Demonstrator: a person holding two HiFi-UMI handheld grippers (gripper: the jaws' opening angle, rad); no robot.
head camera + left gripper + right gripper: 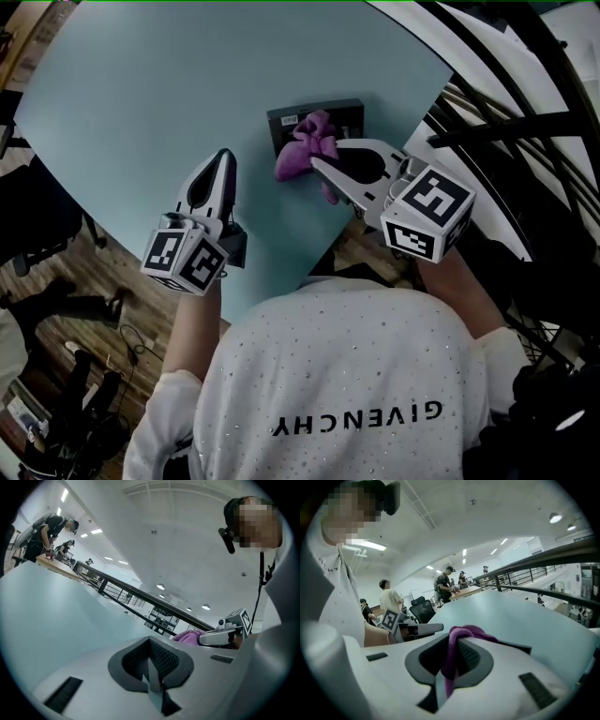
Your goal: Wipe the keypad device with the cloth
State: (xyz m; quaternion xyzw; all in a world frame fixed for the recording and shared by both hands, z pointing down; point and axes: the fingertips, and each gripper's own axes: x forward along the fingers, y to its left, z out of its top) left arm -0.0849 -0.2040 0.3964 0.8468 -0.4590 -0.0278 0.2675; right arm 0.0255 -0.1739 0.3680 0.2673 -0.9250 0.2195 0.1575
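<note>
Pale blue table (pixel 169 103). Black keypad device (pixel 281 120) lies flat on it. Purple cloth (pixel 302 150) bunched over device's near side, pinched between right gripper (pixel 319 167) jaws. Left gripper (pixel 223 159) left of device, apart, jaws together, empty.

My cloth (pixel 305 150) is soft, fuzzy fabric; the table (pixel 141 112) smooth and matt; the keypad device (pixel 283 120) matt dark plastic.
</note>
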